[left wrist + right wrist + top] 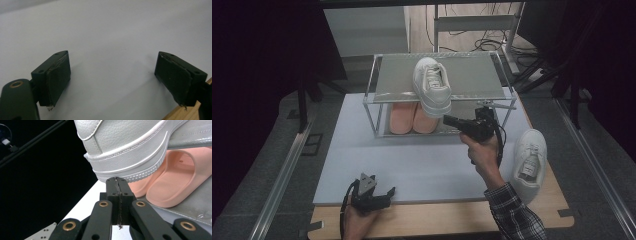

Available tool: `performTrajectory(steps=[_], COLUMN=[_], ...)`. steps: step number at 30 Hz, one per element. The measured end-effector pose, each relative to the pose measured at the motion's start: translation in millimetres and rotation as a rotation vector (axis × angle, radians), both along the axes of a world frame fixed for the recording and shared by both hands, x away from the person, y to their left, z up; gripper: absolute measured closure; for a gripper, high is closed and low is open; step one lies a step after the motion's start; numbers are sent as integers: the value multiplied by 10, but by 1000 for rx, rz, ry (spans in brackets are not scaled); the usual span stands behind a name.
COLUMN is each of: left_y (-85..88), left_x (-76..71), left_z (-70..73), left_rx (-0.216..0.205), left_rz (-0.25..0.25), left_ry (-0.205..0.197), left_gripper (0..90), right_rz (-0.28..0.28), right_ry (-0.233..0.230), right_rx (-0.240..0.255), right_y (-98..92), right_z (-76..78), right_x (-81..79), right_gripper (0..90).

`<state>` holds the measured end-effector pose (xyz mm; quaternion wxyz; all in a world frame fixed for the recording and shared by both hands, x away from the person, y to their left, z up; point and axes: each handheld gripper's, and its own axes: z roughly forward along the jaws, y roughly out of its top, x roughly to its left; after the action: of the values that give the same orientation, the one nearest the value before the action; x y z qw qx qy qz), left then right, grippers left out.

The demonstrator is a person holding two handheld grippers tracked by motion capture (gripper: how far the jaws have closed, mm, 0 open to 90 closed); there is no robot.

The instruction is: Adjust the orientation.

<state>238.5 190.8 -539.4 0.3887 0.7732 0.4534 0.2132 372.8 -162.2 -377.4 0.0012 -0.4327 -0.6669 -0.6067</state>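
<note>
A white sneaker [432, 85] lies on the top shelf of a metal rack [472, 75], one end jutting over the front edge. My right gripper [447, 120] is shut with nothing between its pads, pointing left at that overhanging end. In the right gripper view its tips [117, 181] sit right under the sneaker's [125, 142] sole rim; I cannot tell whether they touch. A pair of pink slippers [412, 118] [170, 177] rests on the lower shelf. A second white sneaker [528, 162] lies on the table at the right. My left gripper [387, 196] [112, 75] is open and empty, low over the white board.
A white board [412, 165] covers most of the wooden table [437, 220], with the rack at its far edge. Rails run along both sides of the table, and cables lie on the floor behind the rack.
</note>
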Motion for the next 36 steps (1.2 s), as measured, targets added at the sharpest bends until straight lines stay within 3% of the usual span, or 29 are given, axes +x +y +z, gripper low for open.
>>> performTrajectory(steps=[5, 36], left_y=[1, 0], left_x=[-1, -2], left_z=[0, 0], left_rx=[1, -1], left_rz=[-1, 0], left_ry=[0, 2], left_gripper=[134, 134], right_rz=[-12, -62], right_ry=[-9, 22], right_rx=[-30, -55], right_y=[71, 412], right_z=[12, -7], right_x=[77, 523], right_gripper=[900, 900])
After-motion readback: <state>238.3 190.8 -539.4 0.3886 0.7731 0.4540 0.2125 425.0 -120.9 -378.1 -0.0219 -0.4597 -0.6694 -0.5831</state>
